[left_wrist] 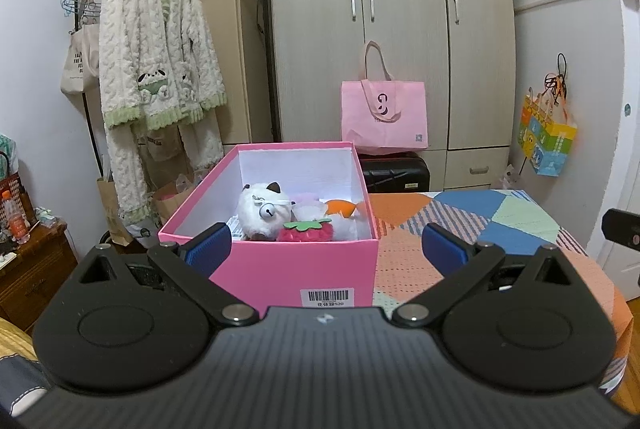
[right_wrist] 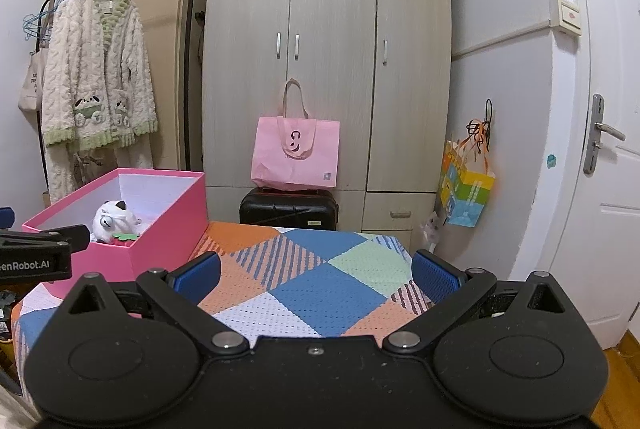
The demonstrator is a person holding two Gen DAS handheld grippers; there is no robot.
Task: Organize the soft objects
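A pink box [left_wrist: 332, 269] stands on the left part of a patchwork-covered table [left_wrist: 460, 229]. In it lie a white plush cat [left_wrist: 262, 211], a red plush strawberry [left_wrist: 306, 231] and an orange-and-white plush [left_wrist: 342, 213]. My left gripper [left_wrist: 326, 245] is open and empty, just in front of the box's near wall. My right gripper [right_wrist: 316, 275] is open and empty above the bare tablecloth [right_wrist: 320, 281], to the right of the box [right_wrist: 168, 229]. The cat [right_wrist: 114, 221] and the strawberry [right_wrist: 126, 237] show there too. The left gripper's side [right_wrist: 40, 253] shows at the left edge.
A wardrobe [right_wrist: 328, 49] with a pink tote bag [right_wrist: 296, 153] on a black suitcase [right_wrist: 288, 211] stands behind the table. A clothes rack with a fluffy robe [left_wrist: 160, 69] is at the left, a door [right_wrist: 600, 149] at the right.
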